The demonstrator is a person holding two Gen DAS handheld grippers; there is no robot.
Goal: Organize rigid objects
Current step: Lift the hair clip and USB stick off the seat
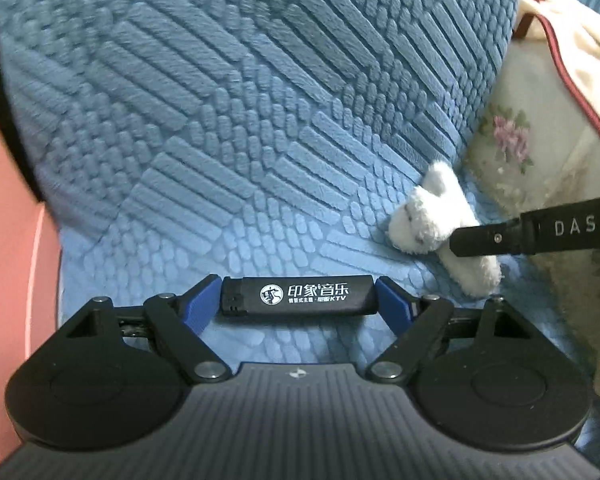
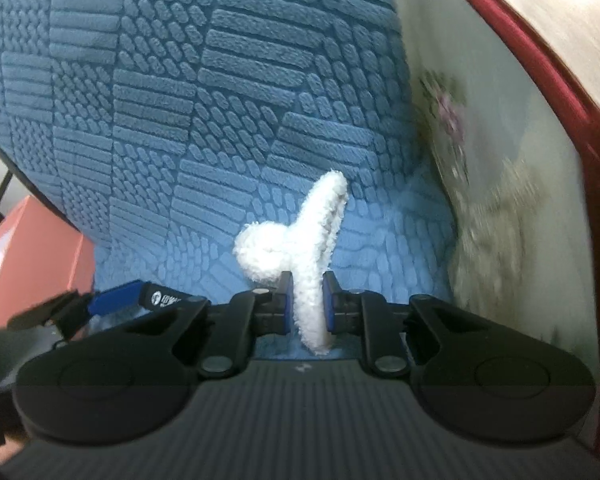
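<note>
Left gripper fingers clamp black lighter endwise, held crosswise above blue textured cushion. Right gripper fingers pinched tight on white fluffy clip. Pink box at left; floral fabric with red piping at right.
</note>
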